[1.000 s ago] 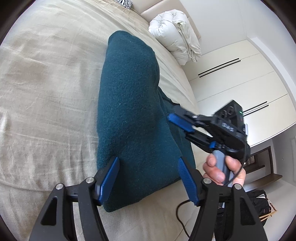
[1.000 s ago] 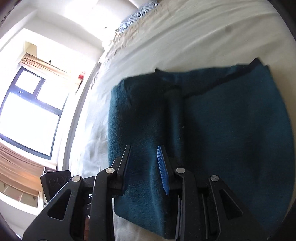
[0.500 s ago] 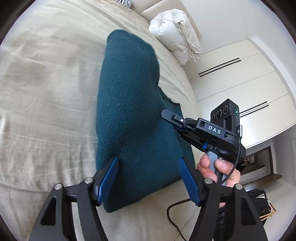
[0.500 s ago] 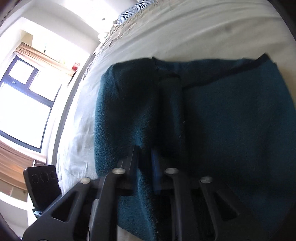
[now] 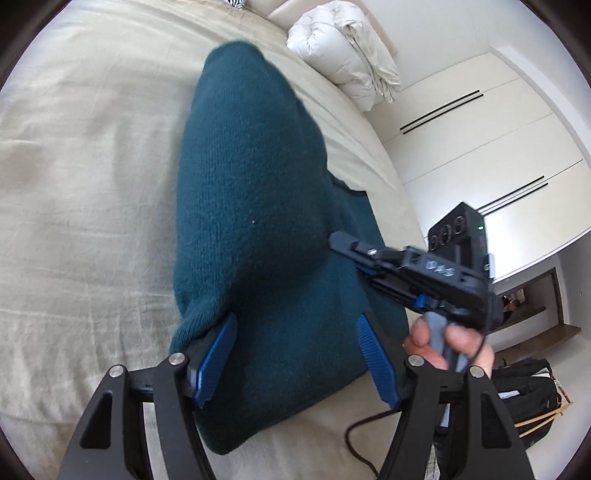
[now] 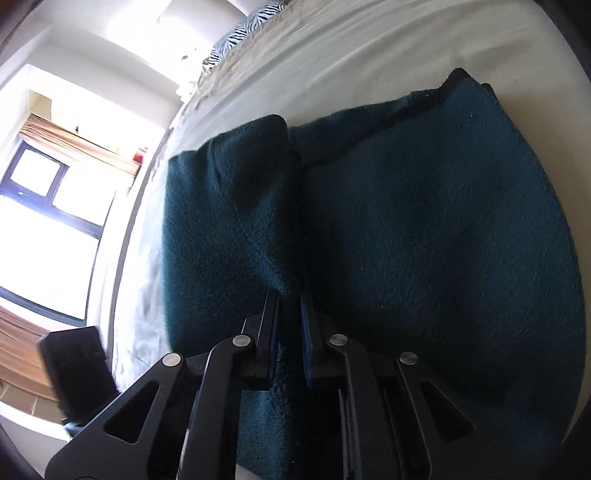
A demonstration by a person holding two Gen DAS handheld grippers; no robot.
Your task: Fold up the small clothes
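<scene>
A dark teal knit garment (image 5: 251, 221) lies on the beige bed sheet (image 5: 81, 184), its upper layer raised in a hump. My left gripper (image 5: 295, 350) is open, its blue pads on either side of the garment's near end, the left pad (image 5: 218, 354) tucked under the lifted edge. My right gripper (image 6: 290, 314) is shut on a fold of the garment (image 6: 424, 240), pinched between its pads. In the left wrist view it (image 5: 347, 243) reaches in from the right, held by a hand.
A white rolled duvet (image 5: 347, 40) lies at the far end of the bed. White wardrobe doors (image 5: 480, 140) stand to the right. A black bag (image 5: 528, 398) sits on the floor. A window (image 6: 48, 221) and a zebra-print pillow (image 6: 251, 22) show in the right wrist view.
My right gripper closed on a fold of the garment and lifted it, raising the upper layer. My left gripper stayed open at the near end.
</scene>
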